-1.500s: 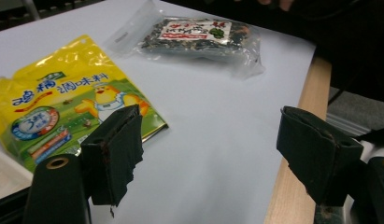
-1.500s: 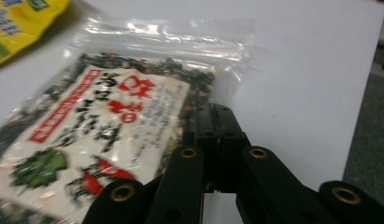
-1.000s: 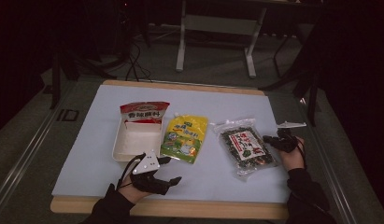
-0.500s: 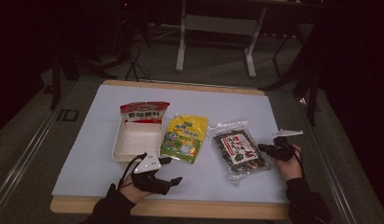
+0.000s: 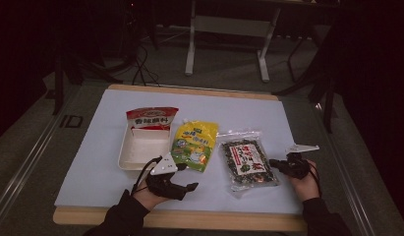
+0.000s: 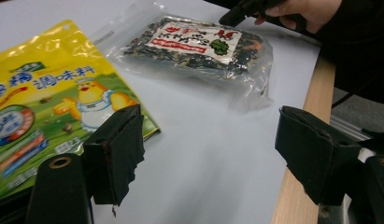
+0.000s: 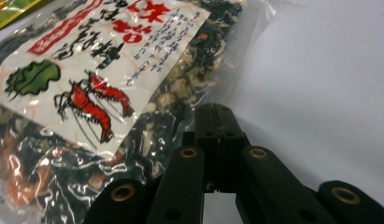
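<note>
Left gripper (image 5: pixel 189 188), jaws spread wide, rests near the table's (image 5: pixel 81 167) front edge below the yellow pouch (image 5: pixel 194 146); rightward, the seaweed bag (image 5: pixel 247 160) lies flat, right gripper (image 5: pixel 274 163) pressed together at its right edge.

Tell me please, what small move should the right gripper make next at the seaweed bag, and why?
Probably lift a little. The right gripper has its jaws closed together at the clear edge of the seaweed bag, apparently pinching the film, though that contact is hard to confirm. The bag lies flat on the table, so a small raise would test the hold.
</note>
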`<move>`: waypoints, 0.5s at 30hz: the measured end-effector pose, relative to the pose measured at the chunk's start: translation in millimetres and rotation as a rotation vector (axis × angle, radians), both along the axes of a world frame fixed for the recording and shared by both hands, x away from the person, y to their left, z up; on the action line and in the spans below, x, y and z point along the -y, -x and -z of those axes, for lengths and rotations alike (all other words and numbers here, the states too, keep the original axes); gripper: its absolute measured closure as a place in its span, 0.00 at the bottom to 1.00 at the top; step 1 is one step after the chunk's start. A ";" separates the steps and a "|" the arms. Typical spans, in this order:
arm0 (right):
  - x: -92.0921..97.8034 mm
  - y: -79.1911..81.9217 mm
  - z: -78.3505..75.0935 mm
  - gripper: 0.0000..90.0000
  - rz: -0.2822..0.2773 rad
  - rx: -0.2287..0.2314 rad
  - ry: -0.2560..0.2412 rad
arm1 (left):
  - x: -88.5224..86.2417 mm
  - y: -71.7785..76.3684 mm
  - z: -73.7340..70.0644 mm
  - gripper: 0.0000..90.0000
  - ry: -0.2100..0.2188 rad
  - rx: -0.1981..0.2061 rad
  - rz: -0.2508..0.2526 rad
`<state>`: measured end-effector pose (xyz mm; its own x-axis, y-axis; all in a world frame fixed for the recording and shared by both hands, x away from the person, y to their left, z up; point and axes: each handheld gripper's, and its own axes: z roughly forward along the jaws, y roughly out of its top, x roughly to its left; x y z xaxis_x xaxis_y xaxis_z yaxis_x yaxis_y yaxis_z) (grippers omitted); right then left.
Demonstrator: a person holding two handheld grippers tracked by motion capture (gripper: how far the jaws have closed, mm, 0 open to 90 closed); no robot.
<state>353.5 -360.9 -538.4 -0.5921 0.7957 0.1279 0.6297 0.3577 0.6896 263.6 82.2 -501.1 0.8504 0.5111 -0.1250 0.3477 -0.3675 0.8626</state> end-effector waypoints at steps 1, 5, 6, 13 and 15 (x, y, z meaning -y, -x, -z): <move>-0.2 1.4 -0.2 1.00 -0.005 0.001 -0.003 | 0.0 0.0 0.0 0.28 0.000 0.000 0.000; -3.6 8.5 0.0 1.00 -0.015 0.004 -0.006 | 9.4 -5.1 0.0 0.29 -0.009 -0.019 0.005; -3.6 8.5 0.0 1.00 -0.015 0.004 -0.006 | 11.5 -6.8 0.4 0.29 -0.010 -0.024 0.009; -10.7 18.5 -2.7 1.00 -0.052 0.003 -0.012 | 27.6 -16.8 4.6 0.29 -0.020 -0.062 0.026; -12.8 20.7 -3.3 1.00 -0.062 0.000 -0.013 | 32.7 -19.5 5.5 0.29 -0.025 -0.071 0.033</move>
